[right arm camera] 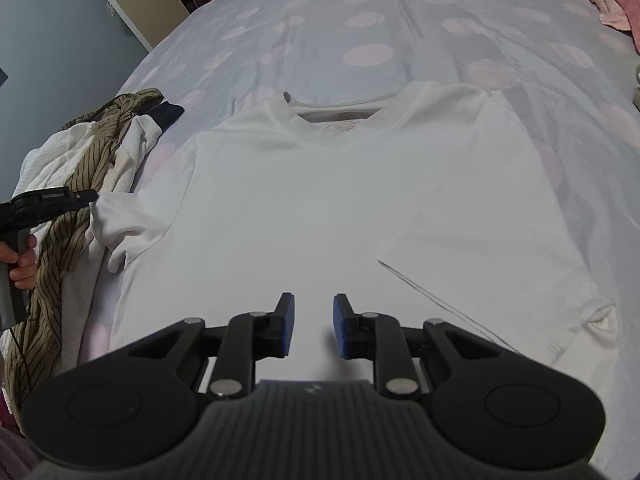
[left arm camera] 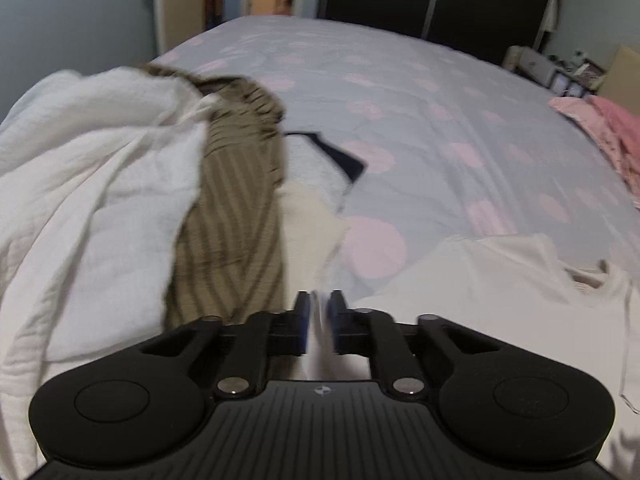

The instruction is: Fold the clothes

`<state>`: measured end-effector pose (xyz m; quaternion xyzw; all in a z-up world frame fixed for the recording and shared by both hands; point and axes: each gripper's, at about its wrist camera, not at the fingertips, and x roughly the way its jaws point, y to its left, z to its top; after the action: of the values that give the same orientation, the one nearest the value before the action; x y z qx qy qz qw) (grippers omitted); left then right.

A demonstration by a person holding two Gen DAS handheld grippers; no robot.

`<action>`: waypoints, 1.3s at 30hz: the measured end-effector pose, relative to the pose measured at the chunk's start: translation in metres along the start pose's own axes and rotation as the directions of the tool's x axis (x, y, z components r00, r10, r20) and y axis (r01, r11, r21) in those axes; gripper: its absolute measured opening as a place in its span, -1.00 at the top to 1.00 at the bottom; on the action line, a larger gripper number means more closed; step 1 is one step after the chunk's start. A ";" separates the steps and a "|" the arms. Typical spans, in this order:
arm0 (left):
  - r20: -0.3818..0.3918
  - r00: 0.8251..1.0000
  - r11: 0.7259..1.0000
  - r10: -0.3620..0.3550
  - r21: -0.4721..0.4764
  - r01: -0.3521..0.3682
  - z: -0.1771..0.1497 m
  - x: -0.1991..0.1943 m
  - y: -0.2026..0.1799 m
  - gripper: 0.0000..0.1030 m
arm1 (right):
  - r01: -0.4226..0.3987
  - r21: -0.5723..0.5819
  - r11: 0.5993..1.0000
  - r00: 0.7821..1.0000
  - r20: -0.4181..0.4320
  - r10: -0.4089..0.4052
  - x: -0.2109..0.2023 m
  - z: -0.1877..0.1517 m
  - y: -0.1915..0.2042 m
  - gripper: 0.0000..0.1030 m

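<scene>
The white T-shirt (right arm camera: 320, 200) lies flat near the bed's (right arm camera: 400, 20) front edge. The left tongs (left arm camera: 320, 312) pinch its sleeve; the right tongs (right arm camera: 314, 324) hang open over its lower half. A thin pinch could slip, or snag the clothes pile (left arm camera: 120, 180) at the left edge.

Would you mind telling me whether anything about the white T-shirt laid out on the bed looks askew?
Yes. The white T-shirt lies mostly flat, but its sleeve nearest the clothes pile is bunched and lifted, pinched in the left gripper. A loose dark thread trails across the lower front.
</scene>
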<state>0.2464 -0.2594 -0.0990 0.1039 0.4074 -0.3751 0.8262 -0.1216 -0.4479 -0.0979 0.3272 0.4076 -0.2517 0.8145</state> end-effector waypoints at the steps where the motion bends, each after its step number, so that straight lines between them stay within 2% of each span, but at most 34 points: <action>1: 0.012 0.999 0.999 -0.034 -0.004 0.034 0.002 -0.006 -0.003 0.99 | 0.002 -0.004 1.000 1.000 -0.002 -0.002 0.002 0.001 0.001 0.54; 4: 0.053 0.990 0.991 -0.132 -0.006 0.132 0.011 -0.026 -0.017 1.00 | -0.001 -0.006 1.000 1.000 -0.009 0.001 0.004 0.005 0.002 0.54; 8: 0.072 0.963 0.966 -0.258 0.042 0.256 0.024 -0.050 -0.049 1.00 | -0.008 -0.017 1.000 1.000 -0.015 0.007 0.005 0.008 0.008 0.53; 15: -0.038 0.918 0.905 -0.395 0.157 0.396 0.011 -0.047 -0.128 1.00 | -0.018 -0.031 0.999 1.000 -0.005 0.018 0.001 0.013 0.017 0.53; 20: -0.161 0.893 0.869 -0.421 0.212 0.448 -0.015 -0.024 -0.172 0.97 | -0.016 -0.039 0.999 1.000 0.000 0.016 0.002 0.016 0.021 0.53; 22: -0.220 0.875 0.853 -0.432 0.216 0.476 -0.024 -0.017 -0.179 0.68 | -0.009 -0.040 0.999 1.000 -0.004 0.009 0.005 0.016 0.022 0.54; 23: -0.222 0.875 0.850 -0.430 0.228 0.475 -0.026 -0.018 -0.180 0.63 | -0.005 -0.041 0.999 1.000 -0.006 0.005 0.007 0.016 0.022 0.54; 25: -0.202 0.888 0.856 -0.414 0.247 0.455 -0.026 -0.024 -0.175 0.58 | 0.002 -0.040 0.999 1.000 -0.013 -0.003 0.011 0.017 0.021 0.53; 28: -0.172 0.907 0.878 -0.384 0.234 0.416 -0.019 -0.030 -0.156 0.58 | 0.007 -0.023 1.000 1.000 -0.022 -0.008 0.018 0.017 0.019 0.53; 34: -0.133 0.959 0.924 -0.251 0.264 0.278 -0.019 -0.032 -0.101 0.57 | -0.003 -0.003 1.000 1.000 -0.003 0.003 0.031 0.026 0.023 0.53; 36: -0.139 0.966 0.926 -0.220 0.282 0.251 -0.027 -0.031 -0.089 0.57 | -0.003 -0.001 1.000 1.000 0.005 0.003 0.035 0.031 0.025 0.53; 39: -0.168 0.966 0.910 -0.194 0.337 0.241 -0.043 -0.030 -0.078 0.57 | -0.005 0.000 1.000 1.000 0.018 0.005 0.042 0.037 0.028 0.51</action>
<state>0.1542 -0.2777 -0.0938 0.2296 0.3954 -0.5245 0.7182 -0.0615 -0.4628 -0.1069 0.3258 0.3995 -0.2526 0.8188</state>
